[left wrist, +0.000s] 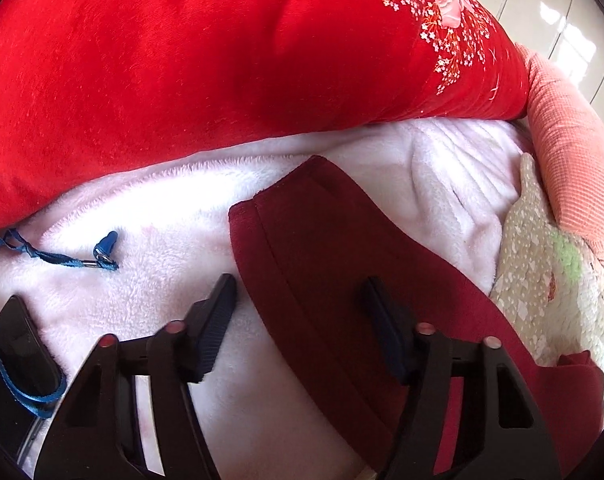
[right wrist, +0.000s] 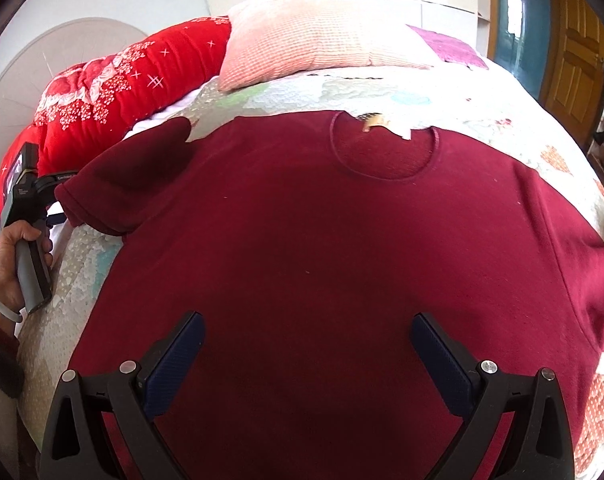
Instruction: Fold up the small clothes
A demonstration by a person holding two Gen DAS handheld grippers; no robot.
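red velvet floral quilt (left wrist: 182,60) | pink waffle-textured pillow (right wrist: 314,36) | white fleece blanket (left wrist: 142,260) | blue lanyard (left wrist: 62,258) | patchwork bedspread (right wrist: 302,92) | yellow wooden door (right wrist: 574,60)

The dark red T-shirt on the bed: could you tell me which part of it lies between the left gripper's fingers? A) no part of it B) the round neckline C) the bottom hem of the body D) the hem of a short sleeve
D: in the left wrist view the left gripper straddles the hemmed edge of the sleeve of the dark red T-shirt, while the neckline lies far off, up by the pillow.
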